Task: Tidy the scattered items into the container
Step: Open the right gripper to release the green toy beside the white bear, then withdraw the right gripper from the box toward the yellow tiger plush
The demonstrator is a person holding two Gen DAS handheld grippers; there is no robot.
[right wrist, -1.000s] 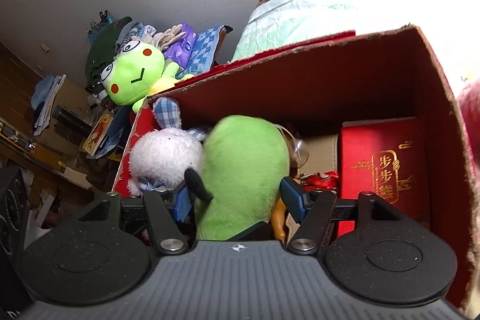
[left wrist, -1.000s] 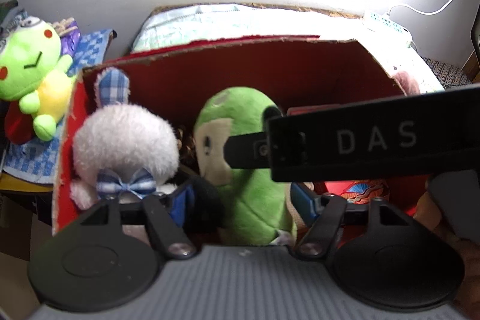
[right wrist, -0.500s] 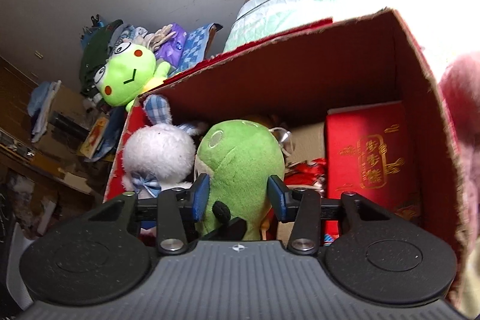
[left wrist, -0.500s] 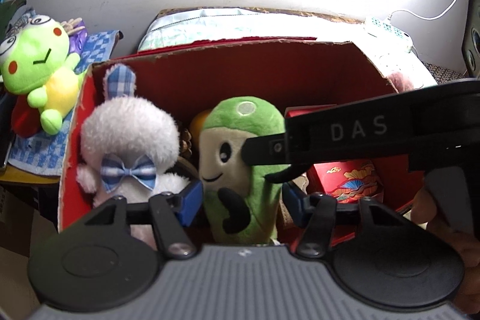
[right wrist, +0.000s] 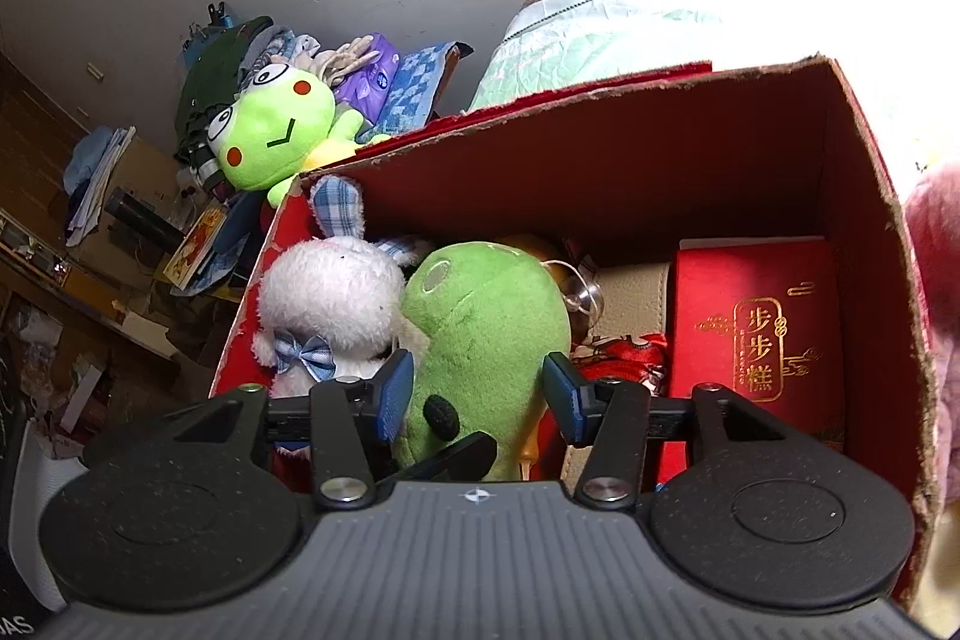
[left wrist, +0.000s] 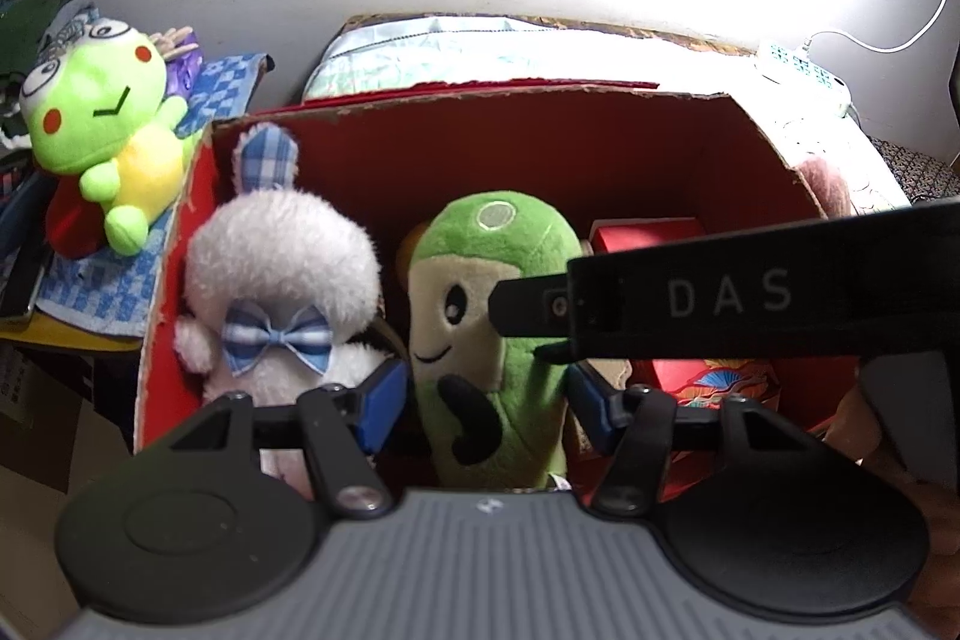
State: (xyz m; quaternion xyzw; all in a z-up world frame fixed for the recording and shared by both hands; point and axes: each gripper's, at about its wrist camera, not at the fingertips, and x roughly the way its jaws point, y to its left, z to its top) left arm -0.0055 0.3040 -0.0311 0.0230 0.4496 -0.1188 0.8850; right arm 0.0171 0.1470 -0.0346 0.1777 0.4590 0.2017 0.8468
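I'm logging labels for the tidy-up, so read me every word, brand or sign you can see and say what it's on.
"DAS": white letters on the right gripper's black body, seen from the left wrist camera.
"步步糕": gold characters, framed, on the red gift box inside the red cardboard box.
Purple packet behind the frog plush: logo too blurred to read.

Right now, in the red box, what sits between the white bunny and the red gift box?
The green plush stands between the bunny and the gift box, with a beige item behind it. The right wrist view shows this best.
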